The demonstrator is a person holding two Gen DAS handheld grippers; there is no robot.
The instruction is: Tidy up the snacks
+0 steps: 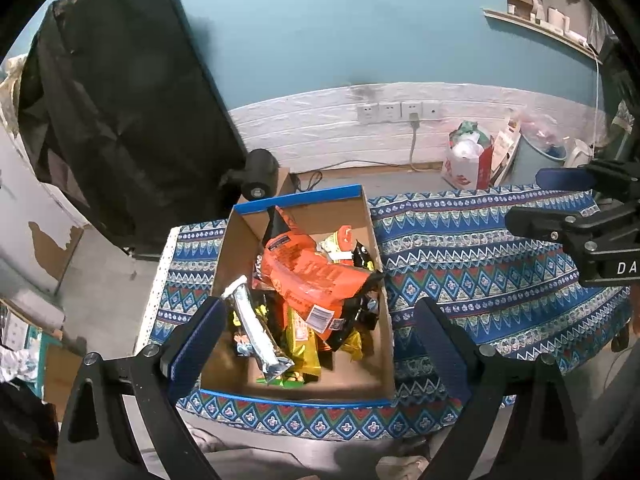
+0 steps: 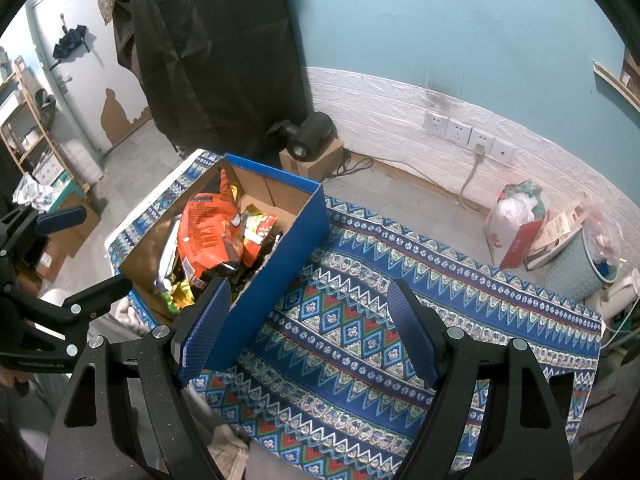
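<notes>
A blue-edged cardboard box (image 1: pixel 362 216) sits open on a tabletop covered with a blue, red and white zigzag-patterned cloth (image 1: pixel 480 280), and all the snacks in view lie heaped inside it. On top is a large crinkled orange plastic snack bag (image 1: pixel 308 268); beside it lie a long silver foil wrapper (image 1: pixel 256 328), yellow foil packets (image 1: pixel 304 344) and a black packet (image 1: pixel 362 258), overlapping in a loose pile. The left claw (image 1: pixel 316 340) hangs above the near end of the box, its two blue-padded fingers spread wide, holding nothing. The right claw (image 2: pixel 308 332) hangs over the bare cloth just right of the box, likewise wide and empty, with its left finger close to the box's blue outer wall (image 2: pixel 276 264). No snack lies on the cloth. This arrangement fits two stages equally: snacks gathered into the box as their tidy home, or a jumbled box waiting to be sorted out onto the cloth. Risks from here, as a judgement: the slick, puffy bags could slip or crumple if pinched at an edge; lifting one from the tangled heap could drag neighbours over the rim; and the right claw could nudge the light box across the loose cloth or bunch the cloth up.
</notes>
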